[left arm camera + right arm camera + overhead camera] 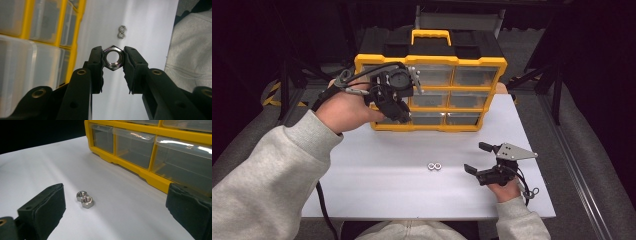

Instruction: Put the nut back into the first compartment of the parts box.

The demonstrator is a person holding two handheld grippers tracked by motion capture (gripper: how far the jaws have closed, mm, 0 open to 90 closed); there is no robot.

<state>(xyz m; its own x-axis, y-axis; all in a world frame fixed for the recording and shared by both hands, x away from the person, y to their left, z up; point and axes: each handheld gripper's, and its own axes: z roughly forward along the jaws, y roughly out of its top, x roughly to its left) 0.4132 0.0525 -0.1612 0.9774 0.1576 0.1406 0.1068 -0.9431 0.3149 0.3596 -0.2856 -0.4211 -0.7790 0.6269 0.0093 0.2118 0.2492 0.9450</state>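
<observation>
My left gripper (pixel 113 60) is shut on a large steel hex nut (pixel 114 58), held flat between the pads with its hole facing the camera. In the high view the left gripper (pixel 398 111) hangs in the air in front of the yellow drawer organizer (pixel 430 61), at its left drawers. Two small nuts (pixel 434 166) lie touching each other on the white table (pixel 377 170); they also show far below the held nut as small nuts (pixel 121 32) and ahead of my right gripper as small nuts (pixel 85 199). My right gripper (pixel 478 158) rests open on the table, to the right of them.
The organizer (pixel 150 147) has clear plastic drawers in a yellow frame with a yellow handle (pixel 430 36) on top, and stands at the table's far edge. A grey sleeve (pixel 192 50) lies at the near side. Black frame parts surround the table.
</observation>
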